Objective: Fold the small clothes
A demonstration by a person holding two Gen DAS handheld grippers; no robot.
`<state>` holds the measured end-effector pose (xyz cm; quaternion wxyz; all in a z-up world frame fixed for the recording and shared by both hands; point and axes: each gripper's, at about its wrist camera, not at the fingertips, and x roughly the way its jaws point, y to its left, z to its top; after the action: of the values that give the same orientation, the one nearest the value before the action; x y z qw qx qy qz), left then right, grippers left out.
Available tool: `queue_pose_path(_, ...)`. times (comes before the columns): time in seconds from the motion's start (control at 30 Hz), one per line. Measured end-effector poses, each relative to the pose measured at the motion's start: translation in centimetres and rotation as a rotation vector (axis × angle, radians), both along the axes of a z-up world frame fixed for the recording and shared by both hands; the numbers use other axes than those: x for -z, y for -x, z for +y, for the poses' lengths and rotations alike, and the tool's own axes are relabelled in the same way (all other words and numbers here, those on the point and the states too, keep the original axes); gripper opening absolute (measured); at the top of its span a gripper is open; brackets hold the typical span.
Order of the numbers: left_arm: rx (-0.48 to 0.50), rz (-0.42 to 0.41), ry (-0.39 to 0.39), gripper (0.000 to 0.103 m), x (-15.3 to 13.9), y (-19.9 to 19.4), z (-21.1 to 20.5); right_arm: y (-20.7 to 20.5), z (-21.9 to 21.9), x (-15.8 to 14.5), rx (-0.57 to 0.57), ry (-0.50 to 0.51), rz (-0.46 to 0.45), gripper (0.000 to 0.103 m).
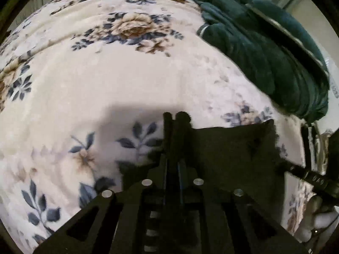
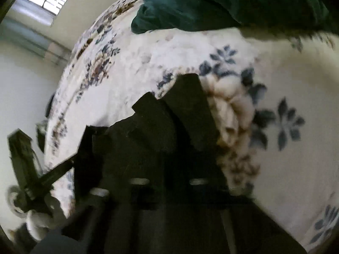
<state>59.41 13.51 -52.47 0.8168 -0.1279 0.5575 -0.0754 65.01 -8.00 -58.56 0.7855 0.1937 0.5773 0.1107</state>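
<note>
I was working over a bed covered by a cream floral blanket (image 1: 89, 89), which filled most of both wrist views and served as the flat surface for folding. A heap of dark green fabric (image 1: 264, 48) lay bunched at its far side, well apart from both grippers; I took it for bedding or clothes pushed aside to keep the middle free, though I could not tell which.

The task's thing, a small black garment (image 1: 233, 146), lay on the blanket close in front of me. From the left wrist it showed as a flat dark panel with a straight upper edge, stretching away to the right of the left gripper (image 1: 177, 116). That gripper's fingers were closed together at the garment's left edge, apparently pinching a corner. In the blurred right wrist view, the right gripper (image 2: 186, 80) was also closed, with black cloth bunched around its tips, so I judged it held the opposite edge. Holding both ends this way probably kept the cloth taut for a fold.
</note>
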Motion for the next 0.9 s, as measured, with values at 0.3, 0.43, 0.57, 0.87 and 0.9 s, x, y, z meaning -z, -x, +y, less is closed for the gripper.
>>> queue_pose_path(0.3,0.016,0.073,0.006,0.022,-1.6,0.2,-0.4,0.1,-1.4,1.5,0.135,0.022,0.027,0.008)
queue_pose_path(0.43,0.019,0.058,0.007,0.057,-3.8,1.9,-1.1,0.5,-0.9,0.6,0.094,-0.004,0.048,0.044)
queue_pose_path(0.57,-0.001,0.038,0.007,0.057,-5.8,4.0,-1.2,2.5,-1.0,-1.3,0.05,-0.032,0.029,0.049)
queue_pose_path(0.87,-0.063,0.081,0.016,0.057,-7.4,10.2,-0.8,9.5,-2.8,0.1,0.075,-0.138,0.129,0.05)
queue_pose_path(0.9,-0.074,0.089,0.009,0.057,-7.2,10.9,-0.6,10.1,-2.8,0.4,0.083,-0.146,0.14,0.052)
